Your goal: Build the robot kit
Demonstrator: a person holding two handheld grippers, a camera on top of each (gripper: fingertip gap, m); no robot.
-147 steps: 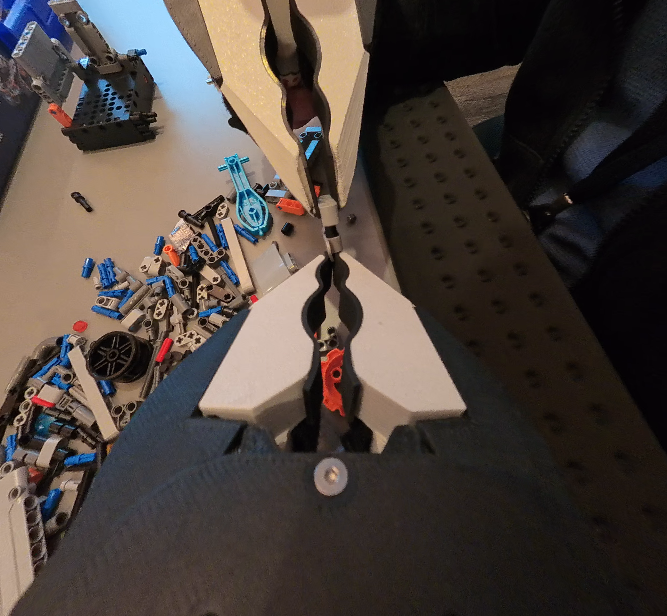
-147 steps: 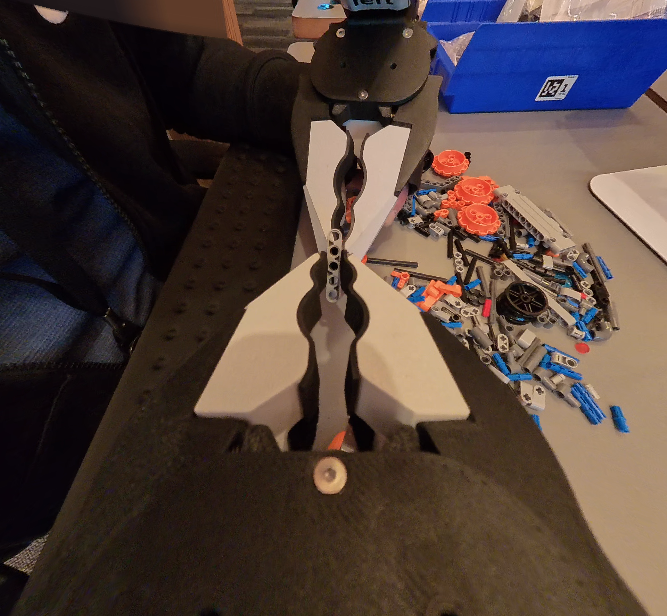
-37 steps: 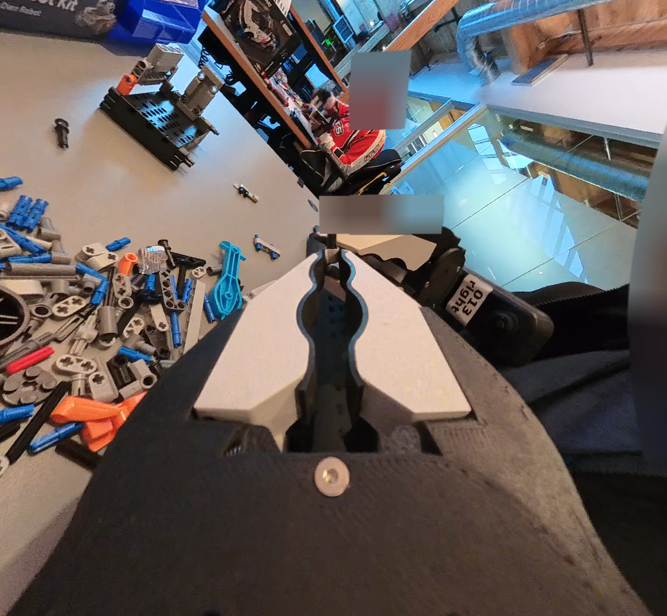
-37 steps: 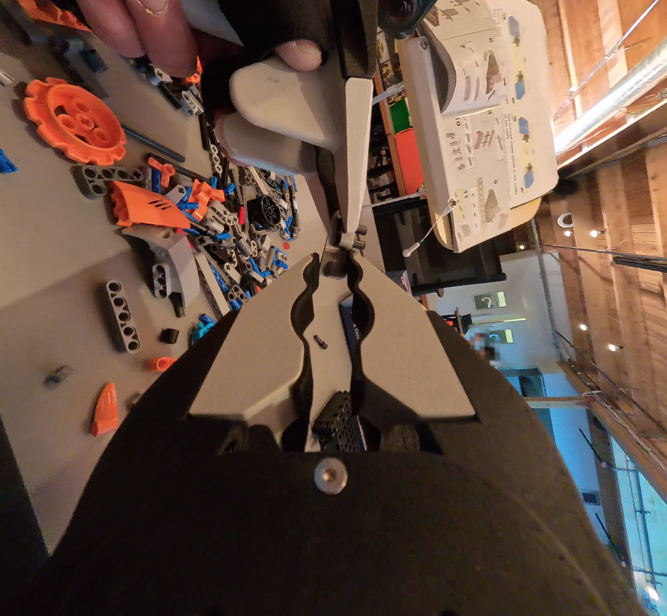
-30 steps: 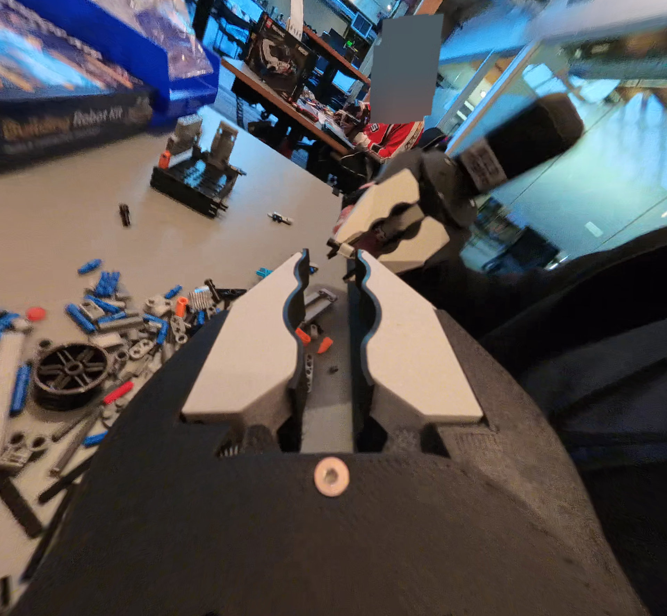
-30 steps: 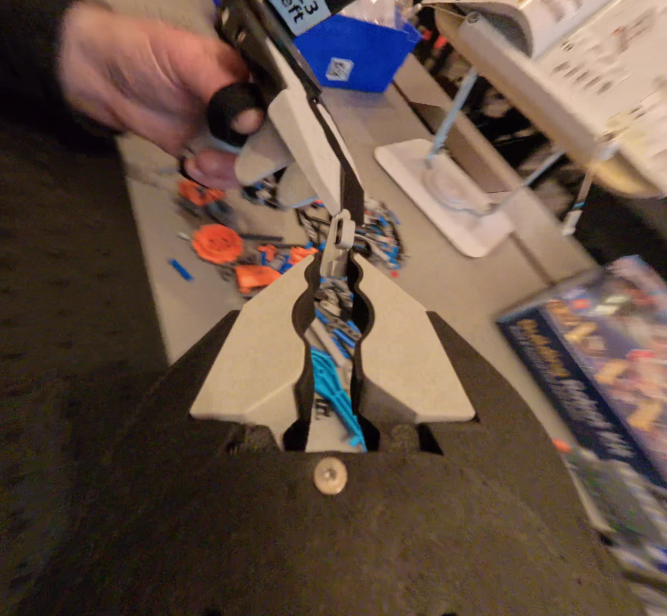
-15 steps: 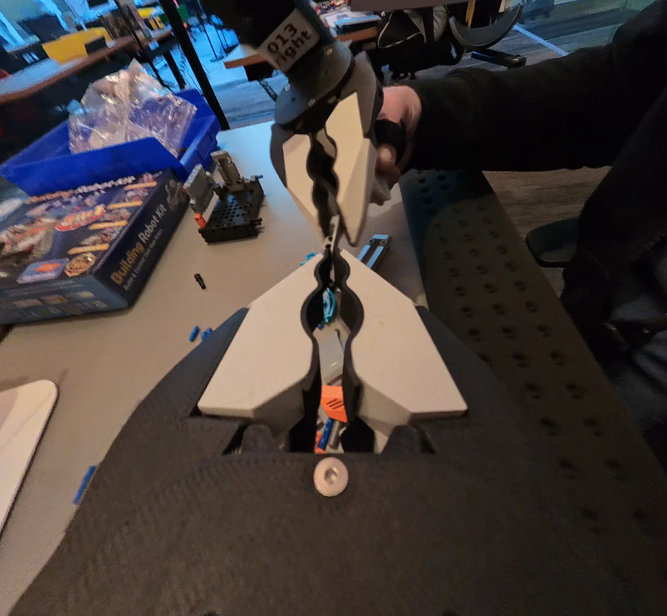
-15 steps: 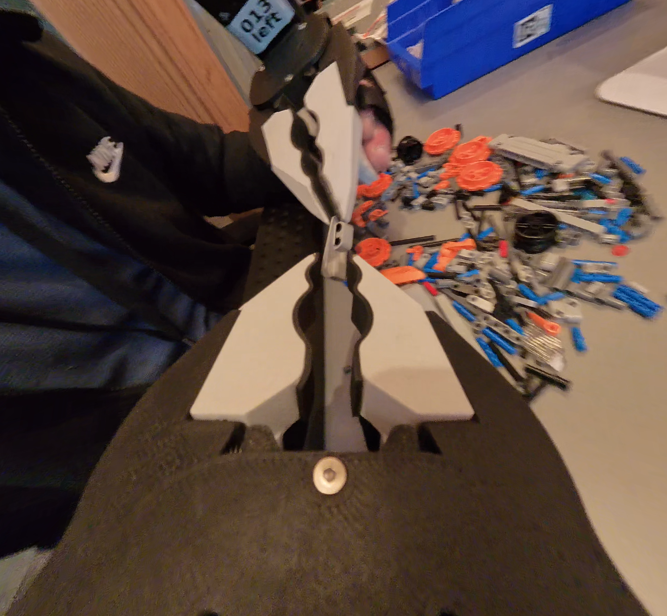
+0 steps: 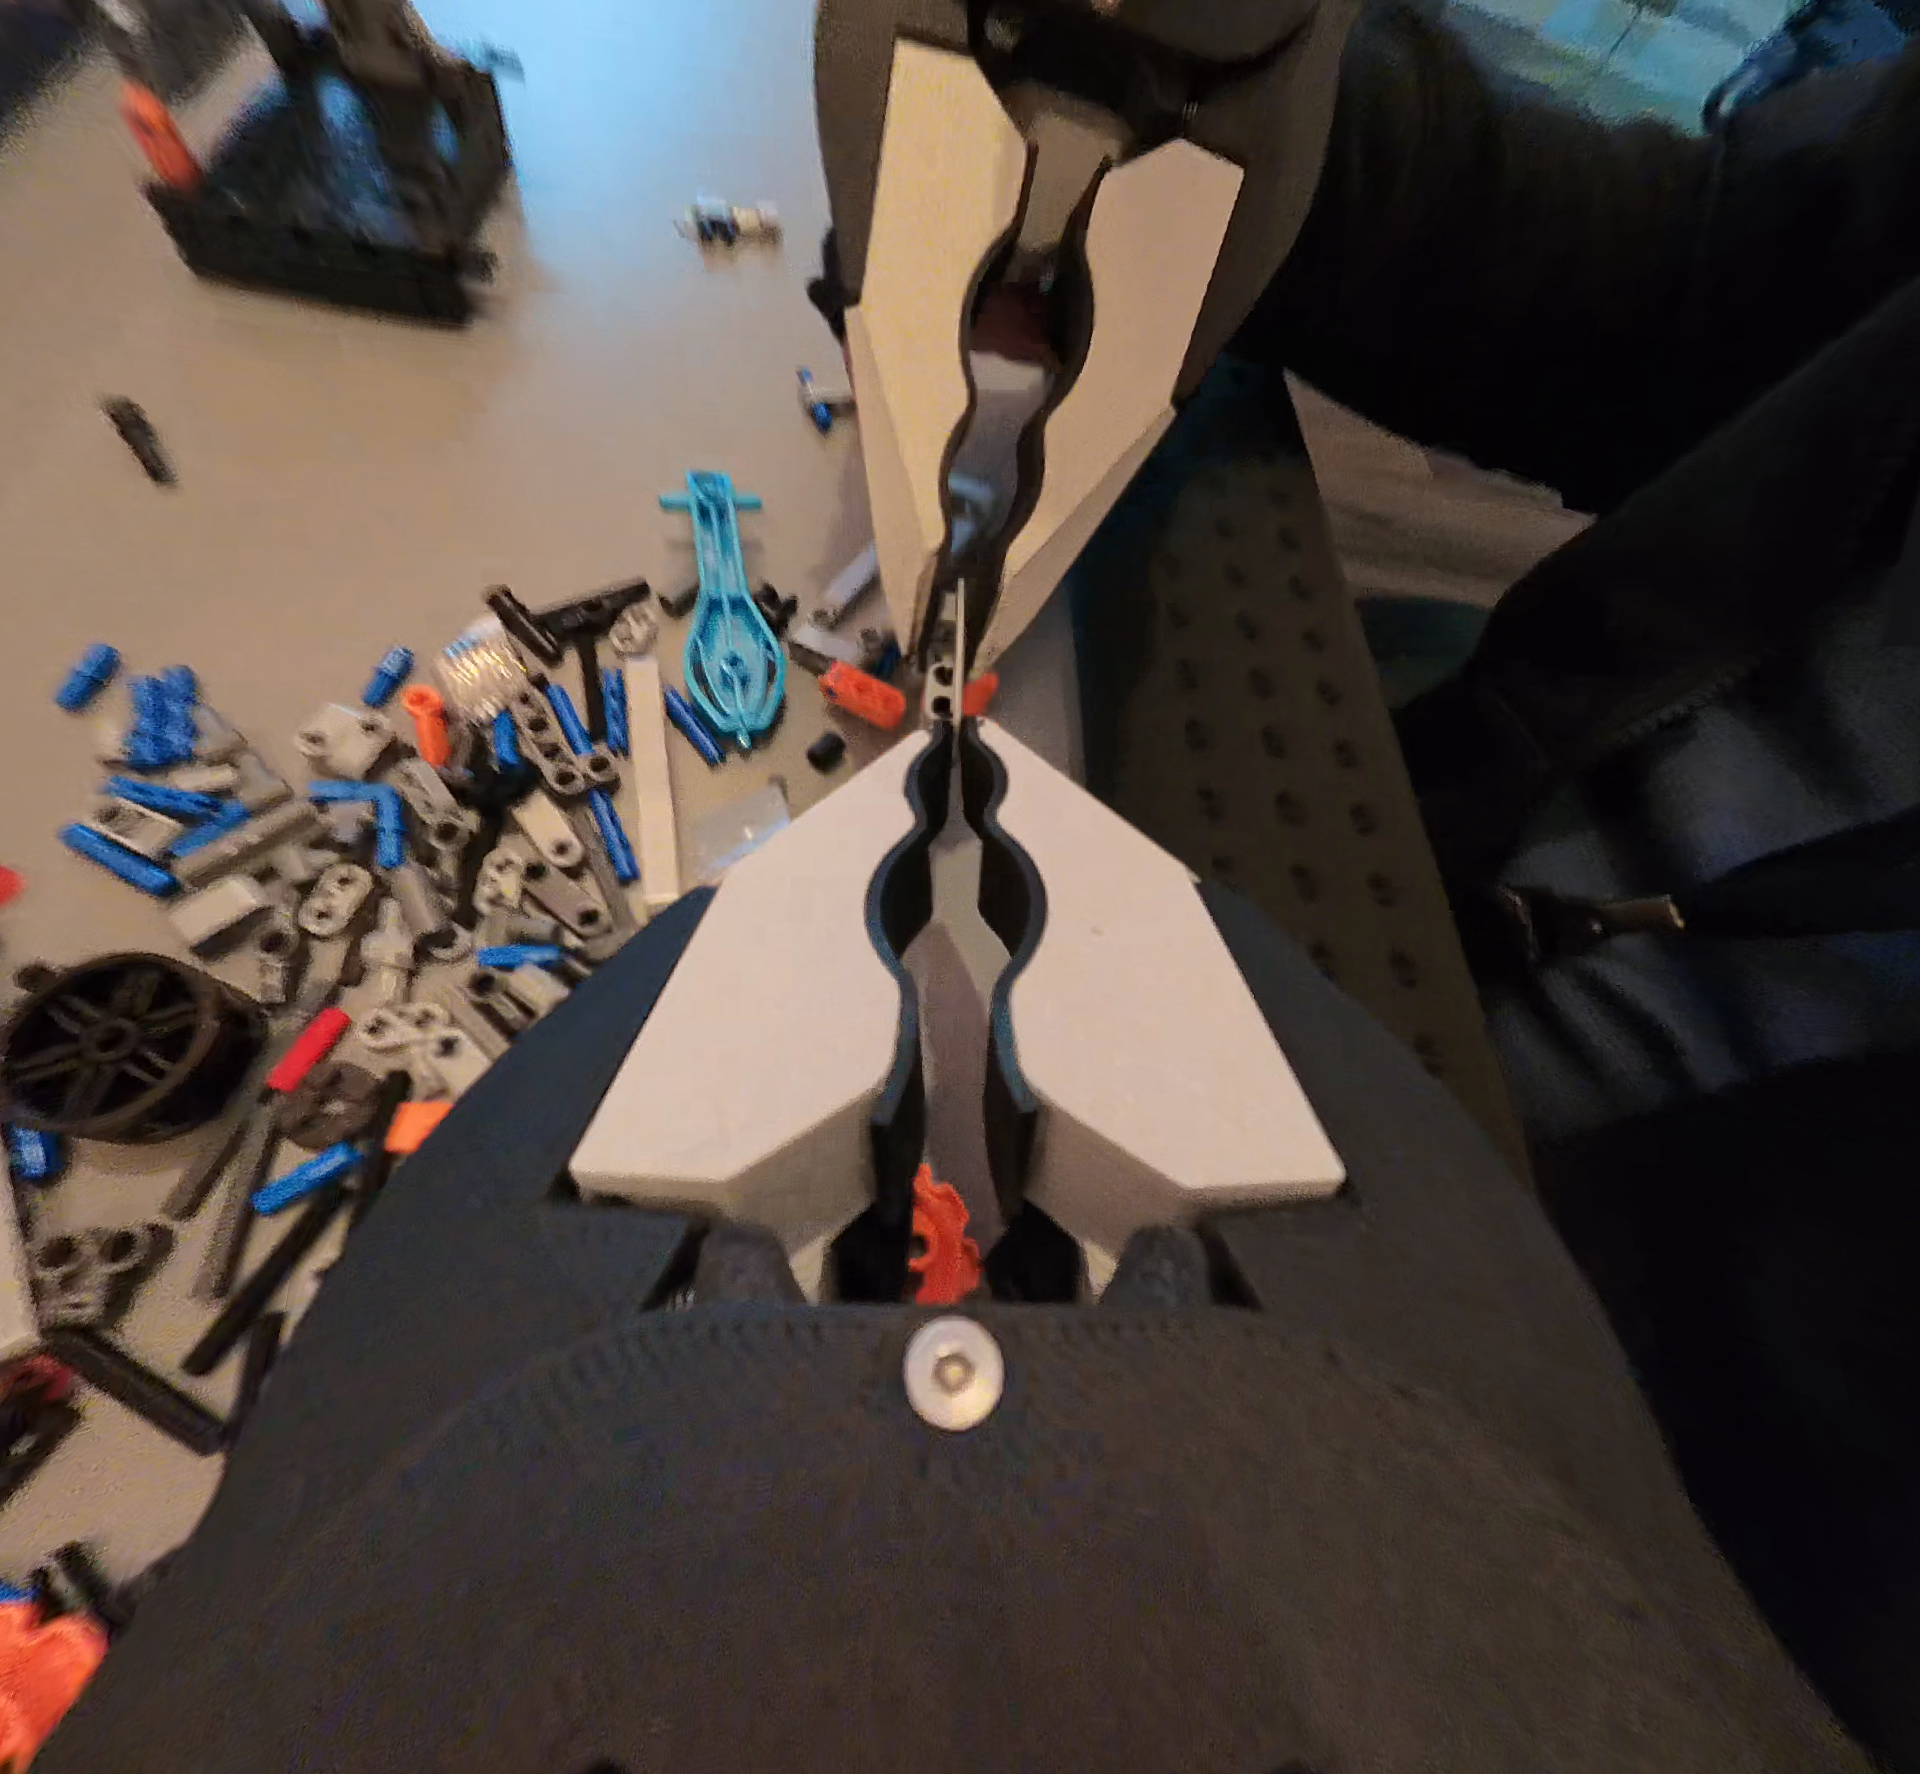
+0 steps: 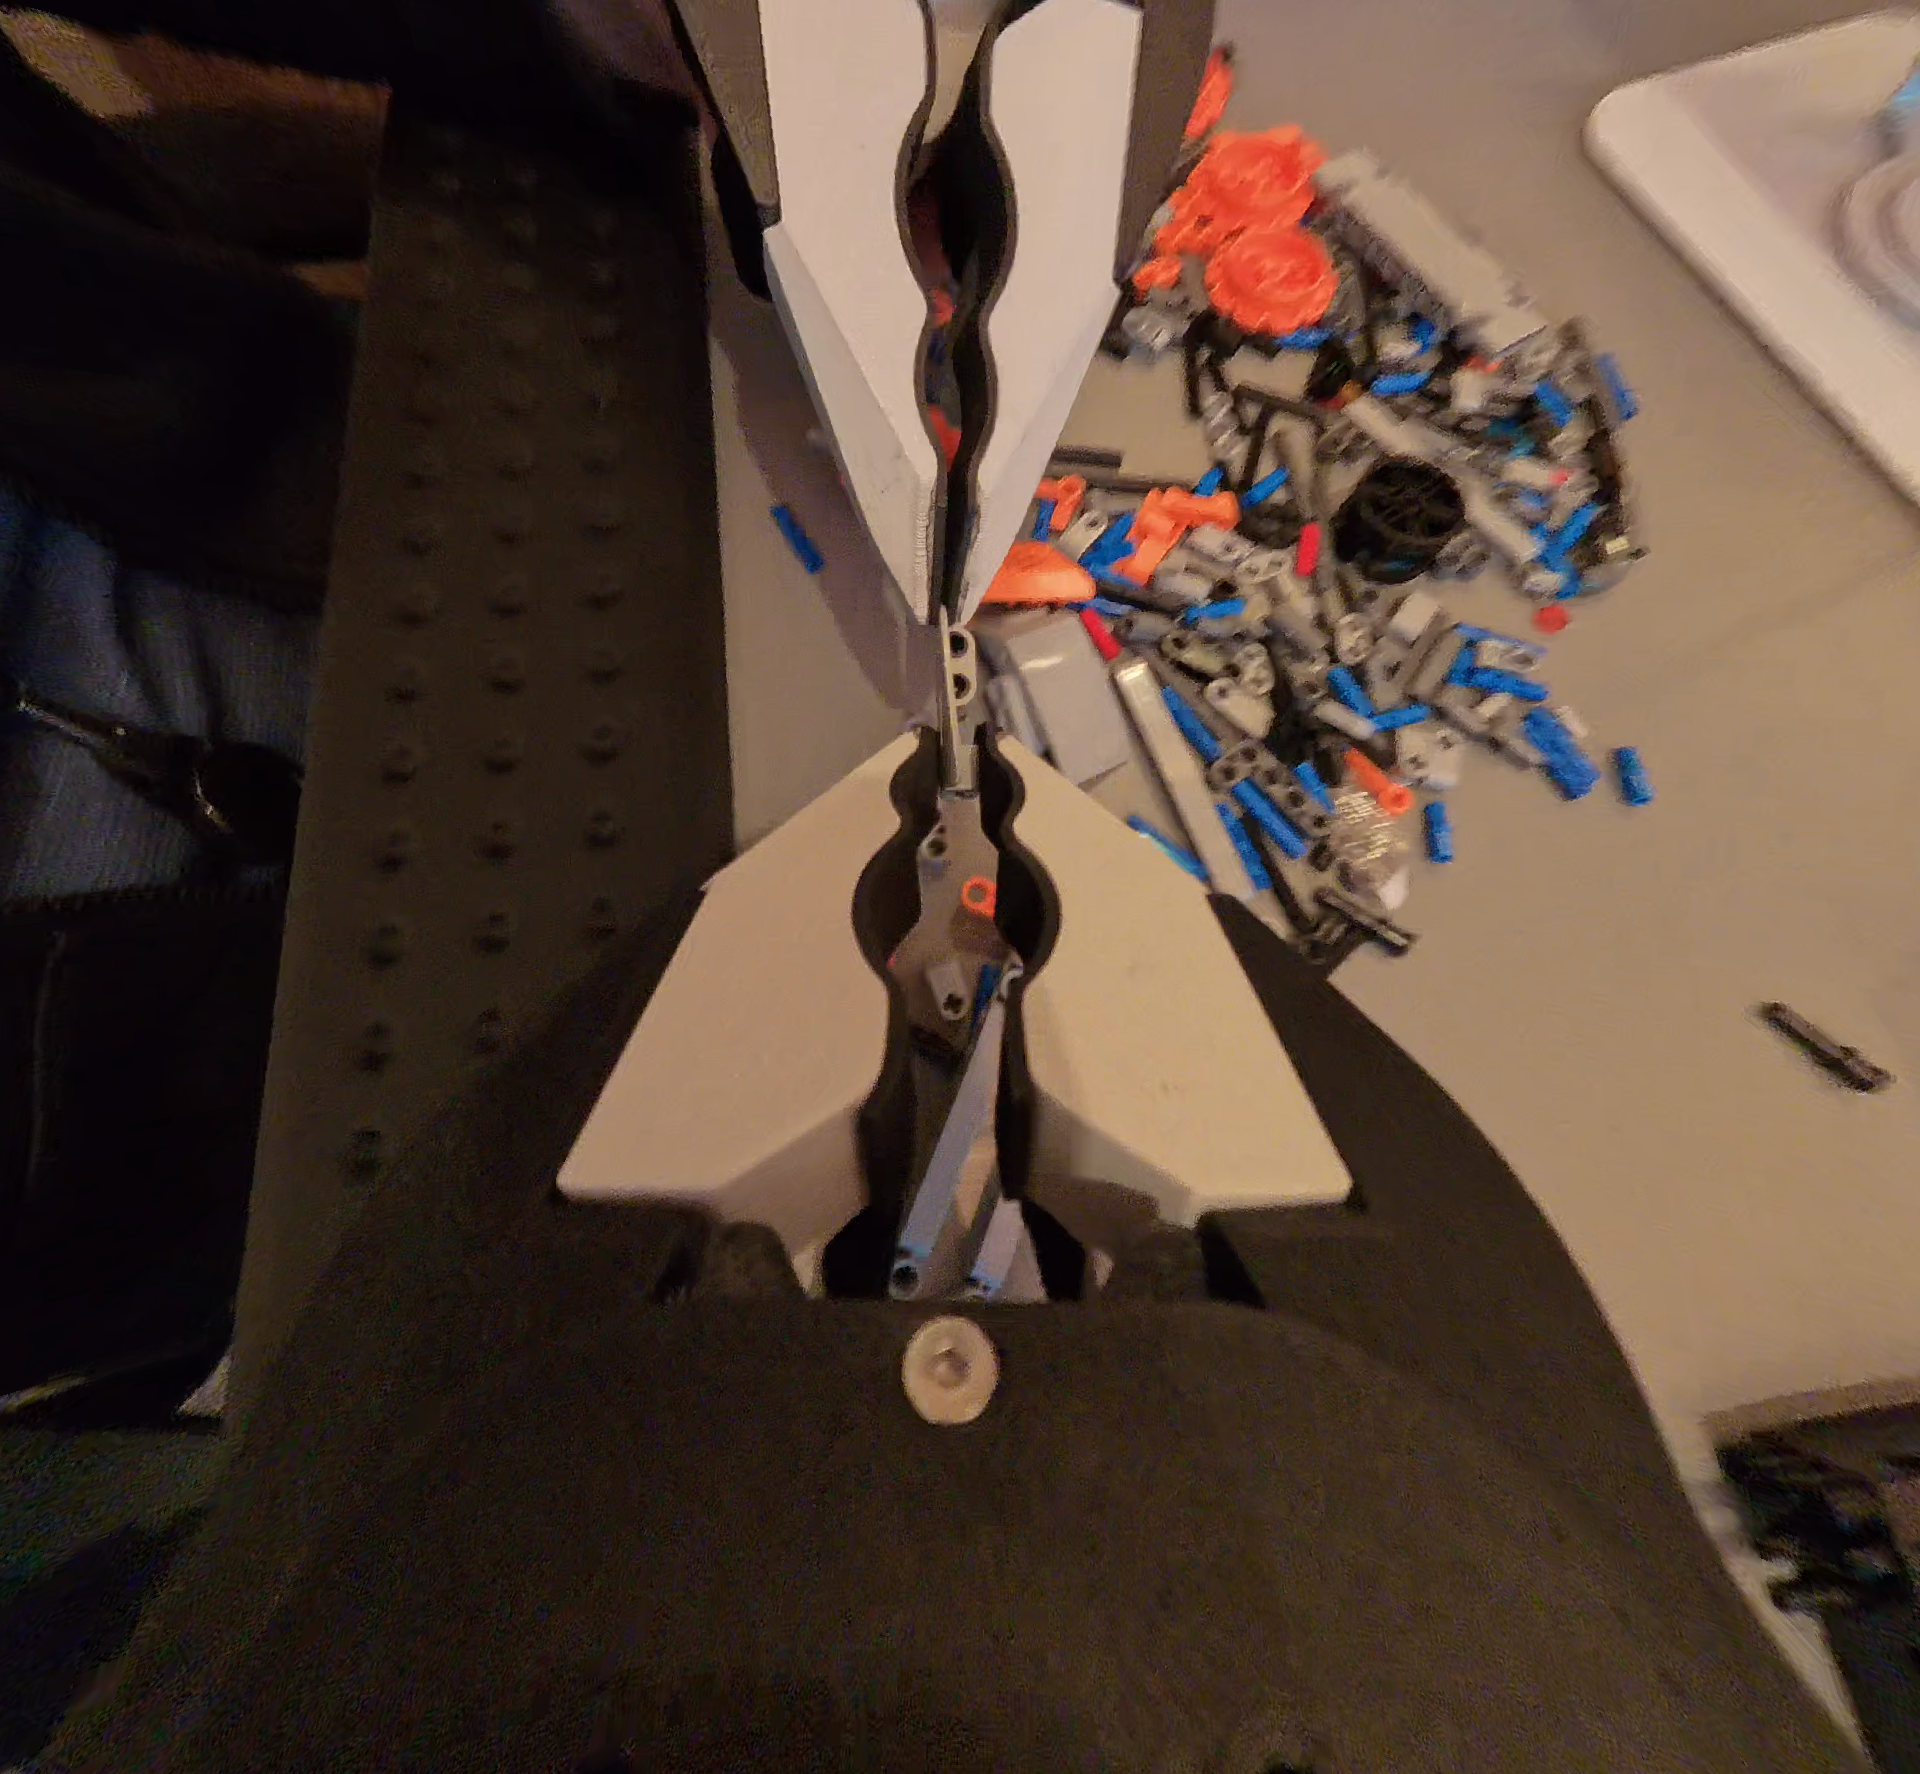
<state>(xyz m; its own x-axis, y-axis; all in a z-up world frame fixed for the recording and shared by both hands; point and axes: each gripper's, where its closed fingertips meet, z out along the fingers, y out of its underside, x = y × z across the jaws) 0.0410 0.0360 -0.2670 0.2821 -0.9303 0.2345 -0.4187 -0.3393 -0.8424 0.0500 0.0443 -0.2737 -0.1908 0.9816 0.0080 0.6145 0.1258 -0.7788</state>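
Grippers meet tip to tip above the near edge of the grey table (image 9: 343, 519), and we see both gripping the same small grey beam with holes (image 10: 958, 685). From the right wrist view, the right gripper (image 10: 958, 760) has its jaws drawn in narrow on the lower end of the beam, while the left gripper (image 10: 951, 581) comes down from above and pinches the upper end; two holes of the beam show in the gap between the two pairs of tips. From the left wrist view, we note the same thing mirrored: the left gripper (image 9: 948, 737) is nearly closed on the beam (image 9: 943, 685), with the right gripper (image 9: 961, 602) clamped on it from the far side. Under and beside the grippers the table carries a loose heap of small building parts (image 10: 1382, 644) in blue, grey, black and orange. In it we pick out orange gear wheels (image 10: 1262, 264), a black spoked wheel (image 9: 109, 1044) and a pale blue flat piece (image 9: 732, 644). A black partly built frame (image 9: 332, 176) stands well apart at the far side, blurred. A black perforated strip (image 9: 1278, 810) runs along the table edge, next to a person's dark clothing (image 9: 1662, 581). A white flat base (image 10: 1766, 207) lies at the right margin.
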